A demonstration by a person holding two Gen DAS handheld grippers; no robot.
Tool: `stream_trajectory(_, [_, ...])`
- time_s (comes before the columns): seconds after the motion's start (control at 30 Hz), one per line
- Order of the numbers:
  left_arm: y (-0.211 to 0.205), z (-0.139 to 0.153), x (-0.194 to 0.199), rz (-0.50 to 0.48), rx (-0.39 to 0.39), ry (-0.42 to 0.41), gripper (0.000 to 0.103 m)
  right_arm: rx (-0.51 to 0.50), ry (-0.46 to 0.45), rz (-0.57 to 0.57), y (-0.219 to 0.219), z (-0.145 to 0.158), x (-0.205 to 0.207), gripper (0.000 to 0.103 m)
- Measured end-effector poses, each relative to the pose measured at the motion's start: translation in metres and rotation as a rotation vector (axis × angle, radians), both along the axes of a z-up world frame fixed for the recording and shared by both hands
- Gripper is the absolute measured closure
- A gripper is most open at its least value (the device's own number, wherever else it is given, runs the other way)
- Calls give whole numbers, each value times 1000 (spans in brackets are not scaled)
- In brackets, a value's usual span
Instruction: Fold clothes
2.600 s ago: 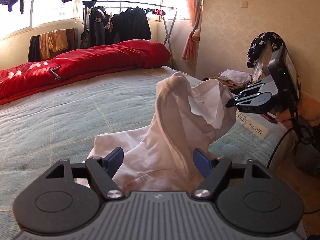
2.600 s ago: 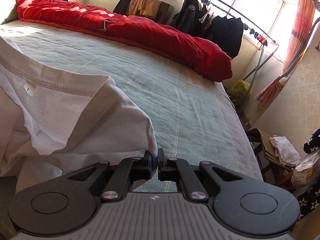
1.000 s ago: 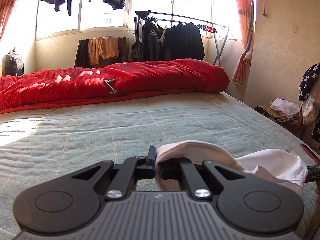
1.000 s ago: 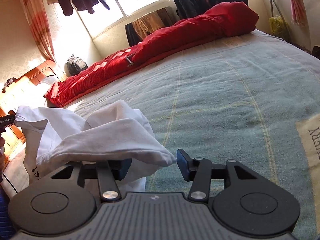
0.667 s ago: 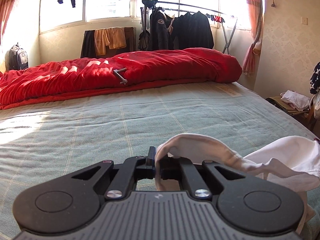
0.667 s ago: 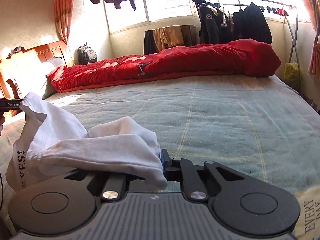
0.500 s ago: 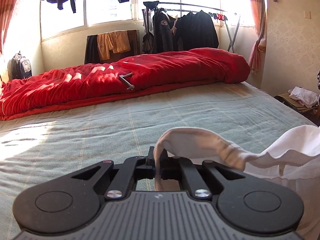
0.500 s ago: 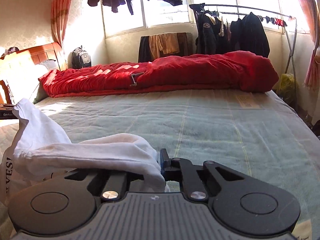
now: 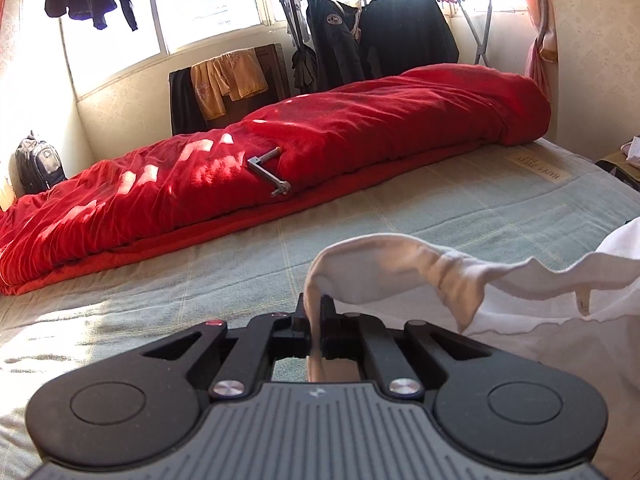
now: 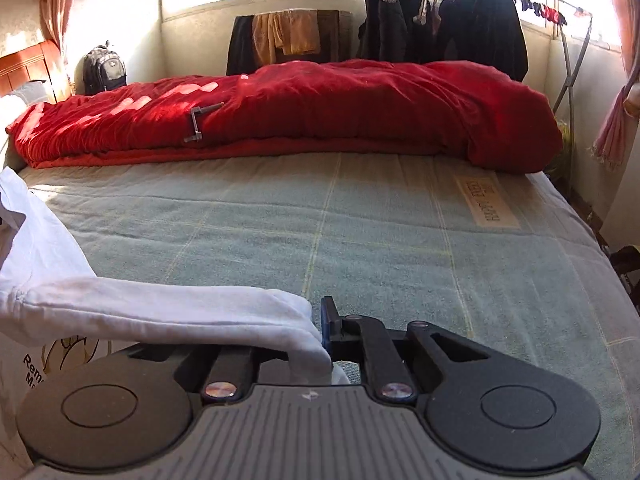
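Your left tongs (image 9: pixel 314 322) are clamped tight on an edge of the white T-shirt (image 9: pixel 400 268), the cloth pinched between the two black fingers and hanging down through the gap behind them. From that pinch the hem arches up and runs off to the right, where the rest of the shirt billows in loose waves at the frame's edge. Your right tongs (image 10: pixel 325 340) are also closed on the T-shirt (image 10: pixel 160 312): a thick rolled fold comes in from the left and ends in the grip, covering the left finger, while the right finger (image 10: pixel 330 320) presses against it. Farther left in that view the shirt hangs down, with some dark printed letters and a yellowish drawing showing on its front. You are holding the shirt up over the near part of the bed (image 10: pixel 380 232), whose pale green cover with thin yellow lines stretches away in front of both tongs. A red quilt (image 9: pixel 280 168) lies bunched along the far side of the bed, well apart from the shirt, with a small grey metal crank (image 9: pixel 267 172) resting on it. Dark coats (image 10: pixel 440 20) hang on a rail by the window behind.
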State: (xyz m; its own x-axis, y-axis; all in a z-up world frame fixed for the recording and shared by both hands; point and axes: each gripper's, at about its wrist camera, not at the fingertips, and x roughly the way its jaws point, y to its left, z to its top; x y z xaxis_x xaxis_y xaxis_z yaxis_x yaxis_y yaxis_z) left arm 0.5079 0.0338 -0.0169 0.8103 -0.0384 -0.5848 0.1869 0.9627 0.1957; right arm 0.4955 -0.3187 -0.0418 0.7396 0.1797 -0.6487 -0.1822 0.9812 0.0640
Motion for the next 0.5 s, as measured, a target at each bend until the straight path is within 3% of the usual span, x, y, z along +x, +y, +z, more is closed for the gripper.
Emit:
stream_trajectory(0.17, [-13, -59, 30, -8, 13, 148, 94, 36, 149, -18, -6, -50, 25, 81])
stream_trajectory(0.23, [-19, -78, 29, -19, 40, 191, 94, 37, 148, -19, -8, -56, 22, 74])
stream_trajectory(0.3, [-22, -81, 24, -34, 68, 171, 94, 41, 150, -15, -10, -55, 17, 60])
stream_trajectory(0.43, [-13, -61, 10, -34, 21, 186, 90, 55, 160, 3, -16, -37, 3, 55])
stream_trajectory(0.5, [-9, -49, -2, -41, 21, 180, 85, 51, 154, 19, -16, -26, -9, 47])
